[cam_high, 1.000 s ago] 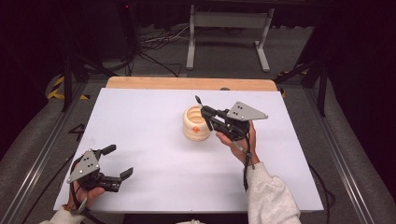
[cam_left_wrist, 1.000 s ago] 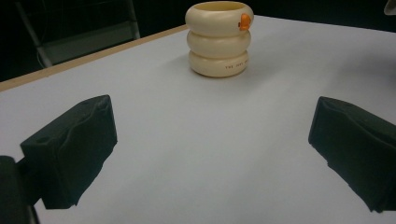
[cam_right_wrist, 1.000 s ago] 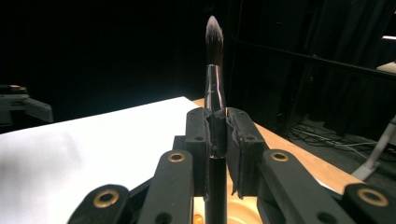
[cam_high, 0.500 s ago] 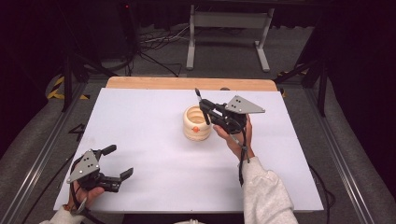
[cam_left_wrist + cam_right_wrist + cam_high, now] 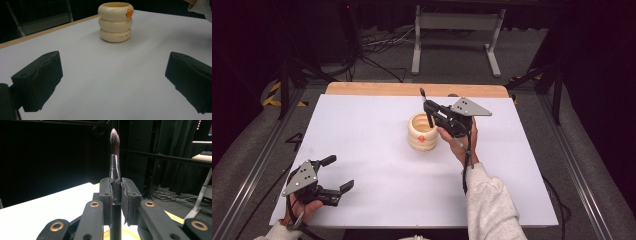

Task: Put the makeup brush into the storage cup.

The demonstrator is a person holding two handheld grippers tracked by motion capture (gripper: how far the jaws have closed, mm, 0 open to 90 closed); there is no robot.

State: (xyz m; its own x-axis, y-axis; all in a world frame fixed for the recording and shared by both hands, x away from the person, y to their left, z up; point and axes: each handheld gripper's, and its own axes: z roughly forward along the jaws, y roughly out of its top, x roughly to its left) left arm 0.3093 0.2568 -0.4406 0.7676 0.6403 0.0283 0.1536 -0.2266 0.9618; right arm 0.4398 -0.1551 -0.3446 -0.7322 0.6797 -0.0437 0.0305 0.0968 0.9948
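Dark room, white matte bench (image 5: 377,165); the right tool (image 5: 115,195) has its ribbed black pads clamped on a slim makeup brush (image 5: 114,167), upright, soft tapered bristles on top, glossy dark ferrule; just below it stands a cream holder (image 5: 422,132) of three stacked rounded rings with an orange mark; well apart, the left tool (image 5: 334,176) rests with jaws wide, holding nothing.

The ringed cup (image 5: 422,132) stands on the table (image 5: 377,150), a little above the frame centre. The right gripper (image 5: 428,107) is just right of it, with the brush (image 5: 426,106) upright over its rim. The left gripper (image 5: 337,174) is at lower left, well apart
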